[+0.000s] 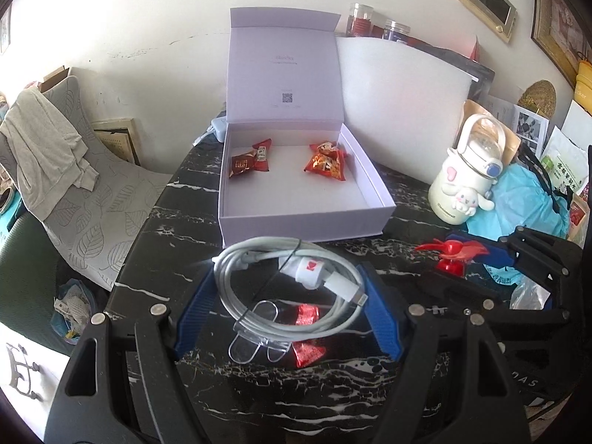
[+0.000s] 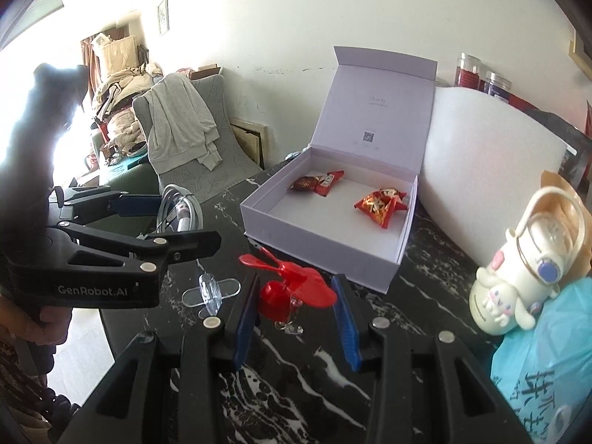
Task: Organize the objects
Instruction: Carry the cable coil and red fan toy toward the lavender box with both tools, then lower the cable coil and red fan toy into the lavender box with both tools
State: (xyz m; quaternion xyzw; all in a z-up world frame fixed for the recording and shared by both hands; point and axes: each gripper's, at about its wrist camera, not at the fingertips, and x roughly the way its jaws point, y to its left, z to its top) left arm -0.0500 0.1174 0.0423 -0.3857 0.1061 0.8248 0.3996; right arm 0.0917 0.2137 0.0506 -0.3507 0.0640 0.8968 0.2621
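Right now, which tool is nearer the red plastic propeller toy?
Right. The right tool has its blue fingers either side of the red plastic propeller toy; the left tool is off to its left, holding the coiled white cable.

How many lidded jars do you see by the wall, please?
2: a red-filled jar beside the box lid, a dark-filled jar to its right; the white board may hide others.

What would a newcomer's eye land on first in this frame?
Probably the open white box at the middle of the black marble table, holding red snack packets. Next, the coiled white cable held between the left gripper fingers just in front of the box. To its right, a red propeller toy stands between the right gripper fingers, which are open.
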